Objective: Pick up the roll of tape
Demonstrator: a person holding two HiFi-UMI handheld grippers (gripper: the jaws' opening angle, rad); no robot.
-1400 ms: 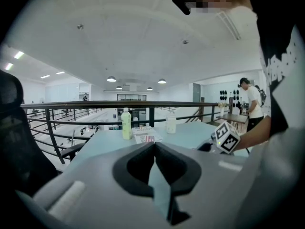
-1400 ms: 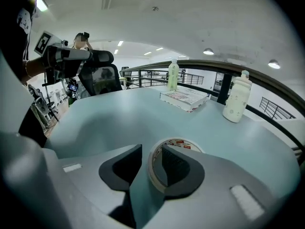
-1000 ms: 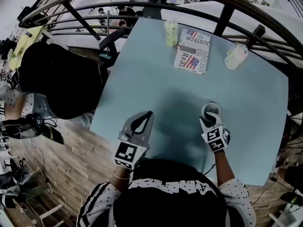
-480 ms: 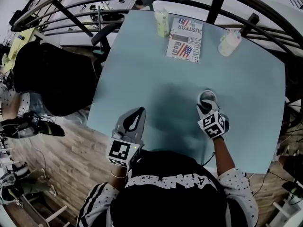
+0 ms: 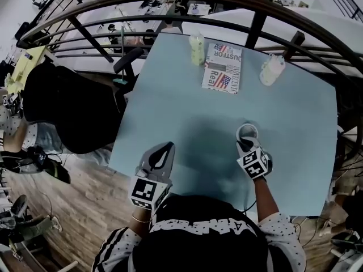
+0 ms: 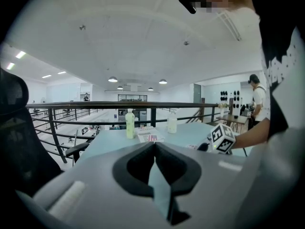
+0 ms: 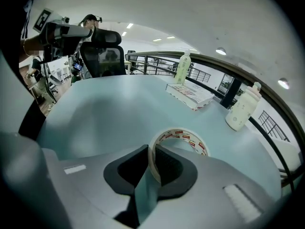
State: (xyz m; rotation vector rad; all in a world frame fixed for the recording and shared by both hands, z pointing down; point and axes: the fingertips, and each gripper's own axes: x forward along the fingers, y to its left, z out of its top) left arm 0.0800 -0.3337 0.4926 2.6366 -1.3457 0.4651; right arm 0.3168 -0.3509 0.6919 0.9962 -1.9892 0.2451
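Note:
The roll of tape (image 5: 248,133), a pale ring with red print, lies flat on the light blue table (image 5: 187,106) at the near right. My right gripper (image 5: 246,142) points steeply down at its near edge. In the right gripper view the roll (image 7: 178,140) has its near wall between the jaws of that gripper (image 7: 153,159). The jaws are closing and both pads touch the wall. My left gripper (image 5: 168,146) hovers over the table's near left edge, apart from the roll. Its jaws (image 6: 155,145) meet at the tips with nothing between them.
A green bottle (image 5: 197,49), a printed box (image 5: 222,68) and a white bottle (image 5: 271,69) stand at the table's far edge, before a dark railing (image 5: 170,21). A black office chair (image 5: 62,106) stands left of the table.
The right gripper has stayed at the roll, its jaws narrowing onto the roll's near wall. The left gripper has drifted slightly. The head view has shifted a little.

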